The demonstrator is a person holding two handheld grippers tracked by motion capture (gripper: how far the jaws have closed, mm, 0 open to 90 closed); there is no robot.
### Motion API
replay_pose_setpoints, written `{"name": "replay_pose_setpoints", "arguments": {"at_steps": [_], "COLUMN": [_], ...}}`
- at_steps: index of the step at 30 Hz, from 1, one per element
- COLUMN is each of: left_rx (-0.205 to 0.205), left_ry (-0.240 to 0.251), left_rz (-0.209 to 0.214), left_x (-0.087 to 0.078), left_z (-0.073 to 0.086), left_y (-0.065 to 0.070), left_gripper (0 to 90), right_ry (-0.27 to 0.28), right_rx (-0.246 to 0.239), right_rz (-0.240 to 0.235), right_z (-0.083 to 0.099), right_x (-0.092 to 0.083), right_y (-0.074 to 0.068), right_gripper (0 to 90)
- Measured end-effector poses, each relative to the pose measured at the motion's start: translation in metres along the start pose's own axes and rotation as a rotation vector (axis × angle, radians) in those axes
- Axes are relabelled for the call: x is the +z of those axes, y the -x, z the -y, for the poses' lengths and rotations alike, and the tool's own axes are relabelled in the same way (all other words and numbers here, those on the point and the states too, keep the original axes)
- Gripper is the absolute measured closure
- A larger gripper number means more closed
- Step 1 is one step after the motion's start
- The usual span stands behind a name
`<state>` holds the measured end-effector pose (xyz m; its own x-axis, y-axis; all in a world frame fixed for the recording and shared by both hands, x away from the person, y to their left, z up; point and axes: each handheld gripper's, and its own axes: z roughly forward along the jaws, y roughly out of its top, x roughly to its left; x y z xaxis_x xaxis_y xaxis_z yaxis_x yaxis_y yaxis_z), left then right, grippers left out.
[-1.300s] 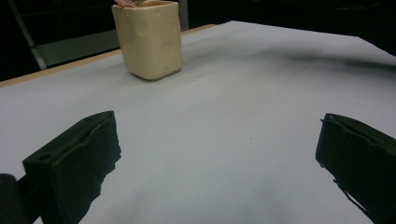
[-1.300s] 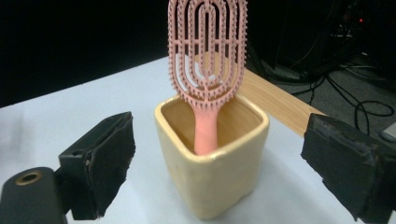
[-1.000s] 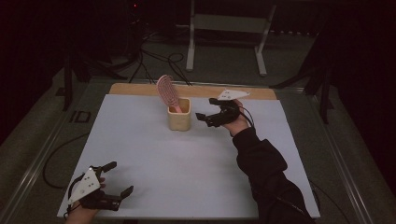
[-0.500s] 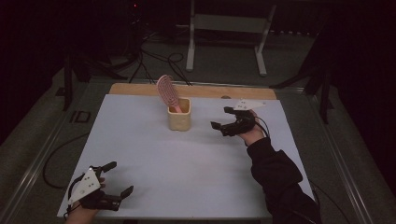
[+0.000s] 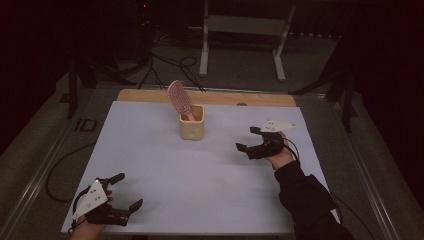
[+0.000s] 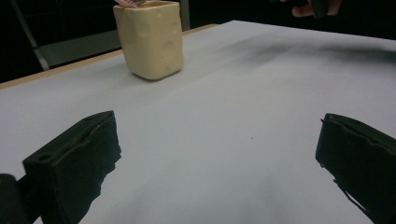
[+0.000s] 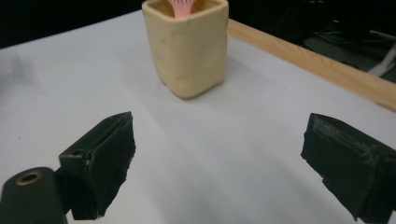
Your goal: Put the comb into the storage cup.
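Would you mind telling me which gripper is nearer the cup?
Right. The right gripper is open beside the cup, to its right; the left gripper sits open at the table's near left corner.

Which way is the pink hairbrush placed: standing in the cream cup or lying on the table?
Standing in it: the hairbrush has its handle down in the cup, head leaning above the rim.

pink hairbrush [image 5: 177, 98] handle hidden inside cream cup [image 5: 192, 128], left hand [image 5: 89, 231] cut off by bottom edge
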<state>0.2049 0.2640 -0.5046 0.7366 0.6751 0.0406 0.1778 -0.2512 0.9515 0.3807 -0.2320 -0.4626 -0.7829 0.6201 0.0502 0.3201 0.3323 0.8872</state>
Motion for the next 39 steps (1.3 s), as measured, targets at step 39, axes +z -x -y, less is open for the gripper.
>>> {"name": "replay_pose_setpoints", "arguments": {"at_steps": [39], "left_rx": [-0.004], "left_ry": [0.000], "left_rz": [-0.002], "left_x": [0.000], "left_z": [0.000], "left_y": [0.000], "left_gripper": [0.0], "right_ry": [-0.033], "right_rx": [0.118], "right_rz": [0.103], "right_z": [0.094], "right_x": [-0.083], "right_y": [-0.029], "right_gripper": [9.1]}}
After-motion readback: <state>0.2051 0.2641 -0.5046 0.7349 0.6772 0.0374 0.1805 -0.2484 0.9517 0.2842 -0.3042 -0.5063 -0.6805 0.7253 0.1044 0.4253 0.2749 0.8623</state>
